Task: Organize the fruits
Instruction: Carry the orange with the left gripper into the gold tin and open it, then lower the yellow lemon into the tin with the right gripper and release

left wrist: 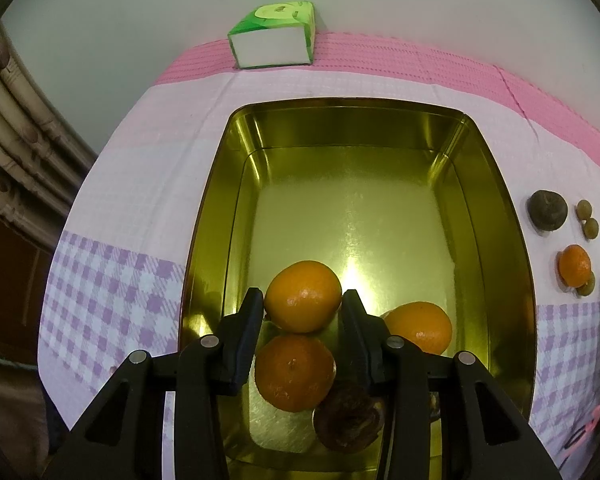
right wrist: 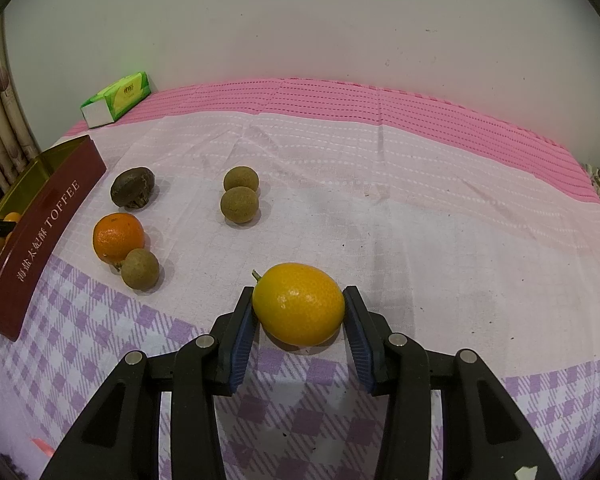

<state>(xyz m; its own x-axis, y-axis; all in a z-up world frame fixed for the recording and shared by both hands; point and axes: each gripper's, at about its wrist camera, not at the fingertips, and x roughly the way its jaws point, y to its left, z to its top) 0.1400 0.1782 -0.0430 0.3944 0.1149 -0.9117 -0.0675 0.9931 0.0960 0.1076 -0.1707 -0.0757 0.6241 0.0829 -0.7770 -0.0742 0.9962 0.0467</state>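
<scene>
**Me:** Left wrist view first: my left claw [left wrist: 303, 300] is clenched on an orange [left wrist: 302, 296], both pads pressed to its sides, over the near end of the gold tin [left wrist: 496, 200].

**Other:** What already lies in the tin?

**Me:** A second orange [left wrist: 295, 372] directly under the held one, a third orange [left wrist: 420, 326] toward the tin's right wall, and a dark wrinkled fruit [left wrist: 346, 420] at the near edge. The far half of the tin floor is bare metal.

**Other:** And your right claw?

**Me:** Right wrist view: my right claw [right wrist: 299, 306] is grasping a yellow-orange citrus [right wrist: 299, 304], a blue pad touching each side. It sits low over the checked near part of the tablecloth [right wrist: 420, 220]; I cannot tell whether it is lifted clear.

**Other:** What fruit is loose on the cloth?

**Me:** Near the tin's dark red outer wall [right wrist: 40, 240], a small orange [right wrist: 118, 237] with a brown longan [right wrist: 140, 269] touching its near side. Farther back, a dark brown fruit [right wrist: 132, 187]. Toward the middle of the cloth, a pair of longans [right wrist: 240, 194] touching each other.

**Other:** Anything else?

**Me:** A green tissue pack [right wrist: 118, 98] on the pink band at the far left corner of the table, against the wall.
</scene>
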